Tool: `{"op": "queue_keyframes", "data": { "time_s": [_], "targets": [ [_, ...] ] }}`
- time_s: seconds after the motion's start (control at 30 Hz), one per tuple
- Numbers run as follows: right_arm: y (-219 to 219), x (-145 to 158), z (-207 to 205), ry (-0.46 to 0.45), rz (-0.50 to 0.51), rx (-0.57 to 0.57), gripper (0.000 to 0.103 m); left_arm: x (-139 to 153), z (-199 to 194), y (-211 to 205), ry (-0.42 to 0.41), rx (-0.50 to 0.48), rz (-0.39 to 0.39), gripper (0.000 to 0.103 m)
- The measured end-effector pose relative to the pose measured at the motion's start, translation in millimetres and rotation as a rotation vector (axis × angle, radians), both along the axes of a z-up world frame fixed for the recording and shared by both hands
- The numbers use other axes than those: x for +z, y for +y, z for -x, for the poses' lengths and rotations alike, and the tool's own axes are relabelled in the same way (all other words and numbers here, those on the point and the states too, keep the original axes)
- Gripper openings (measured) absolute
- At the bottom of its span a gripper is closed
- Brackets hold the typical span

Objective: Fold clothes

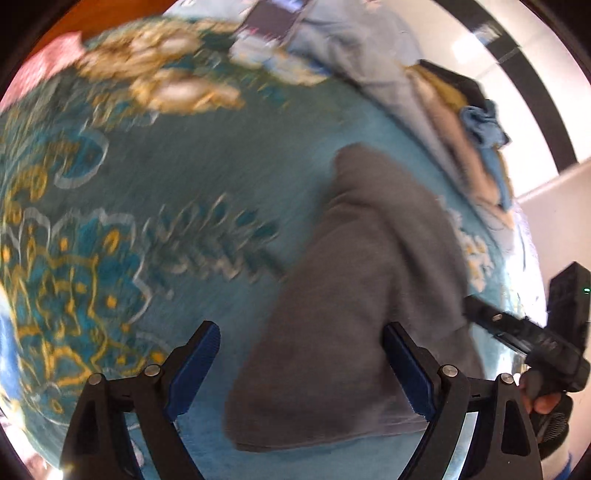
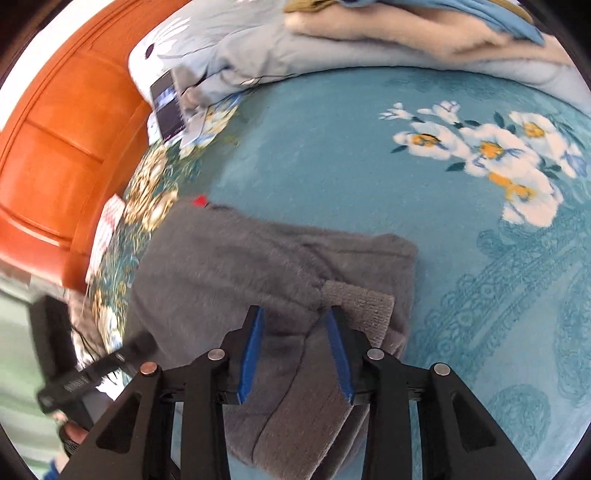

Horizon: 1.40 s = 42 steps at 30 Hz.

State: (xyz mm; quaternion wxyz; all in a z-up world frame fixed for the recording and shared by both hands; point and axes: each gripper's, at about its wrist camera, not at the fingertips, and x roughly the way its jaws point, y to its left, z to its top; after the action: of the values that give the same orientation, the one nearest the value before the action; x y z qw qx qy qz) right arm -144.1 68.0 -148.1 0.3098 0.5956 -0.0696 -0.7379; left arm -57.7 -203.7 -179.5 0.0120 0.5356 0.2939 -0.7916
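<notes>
Grey fleece garment (image 2: 258,266) lies partly folded on the teal floral bedspread (image 2: 332,147), near side of the bed. Left gripper (image 1: 299,369): jaws wide, nothing between the pads, hovering over the garment's near-left edge. Right gripper (image 2: 295,354): jaws narrow but not closed, straddling a fold next to the ribbed cuff (image 2: 362,310); can't confirm contact. Stacked beige and blue folded clothes (image 2: 406,29) sit at the far side. Phone (image 2: 168,107) rests on the pale quilt (image 2: 229,48), far left by the orange headboard (image 2: 66,155).
</notes>
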Motion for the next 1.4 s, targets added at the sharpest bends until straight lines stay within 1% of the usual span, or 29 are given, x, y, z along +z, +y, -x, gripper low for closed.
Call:
{"op": "queue_keyframes", "data": {
  "time_s": [0.03,0.1,0.2,0.27,0.37,0.43,0.47,0.53,0.63,0.73,0.8,0.9,0.93,0.97,1.0,1.03,1.13,1.17,1.2,1.23,1.27,1.3,1.33,1.4],
  "targets": [
    [1.5,-2.0,2.7,-0.004,0.003,-0.013,0.036,-2.8,-2.0,-1.8,0.0,0.014,-0.013,0.091],
    [3.9,-4.8,7.3,-0.011,0.006,-0.031,0.036,0.5,-3.5,-0.6,0.007,0.018,-0.011,0.091],
    [7.5,2.0,6.9,-0.027,0.023,-0.04,0.038,14.0,-7.7,1.5,0.041,0.011,0.013,0.091],
    [9.6,7.8,6.8,-0.028,0.038,-0.053,0.038,20.0,-10.3,-2.3,0.054,0.025,0.014,0.091],
    [17.8,11.8,8.5,-0.018,0.01,-0.085,0.038,21.6,-15.6,-11.1,0.058,0.062,-0.004,0.091],
    [24.2,12.8,11.9,0.001,-0.011,-0.094,0.04,18.6,-20.1,-16.3,0.049,0.081,-0.006,0.091],
    [22.9,13.1,14.4,0.01,-0.023,-0.08,0.043,17.1,-22.4,-19.0,0.045,0.091,-0.007,0.091],
    [18.7,14.5,18.8,0.031,-0.04,-0.045,0.044,14.2,-26.9,-21.2,0.041,0.104,-0.018,0.09],
    [-4.9,20.2,24.5,0.086,-0.047,0.075,0.044,11.5,-29.2,-18.7,0.04,0.109,-0.049,0.089],
    [-30.2,17.8,31.0,0.096,-0.051,0.175,0.044,10.0,-27.4,-15.3,0.036,0.109,-0.062,0.087],
    [-42.5,13.6,32.4,0.087,-0.068,0.212,0.044,9.4,-25.0,-14.4,0.032,0.106,-0.076,0.087],
    [-52.0,10.2,30.7,0.072,-0.068,0.234,0.044,8.4,-25.0,-13.8,0.032,0.107,-0.096,0.087],
    [-53.1,9.5,30.1,0.07,-0.076,0.232,0.043,8.0,-25.2,-13.3,0.032,0.107,-0.101,0.087],
    [-53.2,9.1,29.2,0.068,-0.08,0.23,0.038,7.6,-25.5,-12.8,0.033,0.106,-0.106,0.087],
    [-53.3,8.7,28.8,0.061,-0.082,0.226,0.033,7.2,-25.8,-12.3,0.034,0.106,-0.11,0.083],
    [-53.6,8.3,28.7,0.051,-0.08,0.219,0.031,7.2,-26.1,-12.3,0.035,0.107,-0.116,0.079],
    [-51.0,11.2,30.0,0.033,-0.074,0.184,0.024,7.8,-26.9,-13.0,0.04,0.113,-0.135,0.072],
    [-51.0,12.9,30.2,0.034,-0.072,0.177,0.019,7.6,-26.8,-13.3,0.04,0.117,-0.139,0.07],
    [-51.6,14.5,30.5,0.037,-0.072,0.176,0.014,6.9,-26.4,-13.7,0.035,0.123,-0.144,0.064],
    [-52.7,16.8,30.2,0.048,-0.079,0.182,0.011,6.6,-27.1,-13.8,0.035,0.129,-0.15,0.059],
    [-53.7,20.0,28.9,0.067,-0.091,0.189,0.008,6.7,-27.7,-14.2,0.038,0.134,-0.159,0.057],
    [-54.8,24.1,27.2,0.09,-0.102,0.198,0.005,7.3,-29.4,-14.4,0.043,0.138,-0.166,0.051],
    [-55.4,28.8,26.2,0.113,-0.11,0.202,0.005,8.0,-31.5,-14.6,0.048,0.142,-0.172,0.042],
    [-55.5,36.5,26.4,0.149,-0.117,0.19,0.003,7.1,-35.1,-14.4,0.052,0.15,-0.175,0.038]
  ]
}}
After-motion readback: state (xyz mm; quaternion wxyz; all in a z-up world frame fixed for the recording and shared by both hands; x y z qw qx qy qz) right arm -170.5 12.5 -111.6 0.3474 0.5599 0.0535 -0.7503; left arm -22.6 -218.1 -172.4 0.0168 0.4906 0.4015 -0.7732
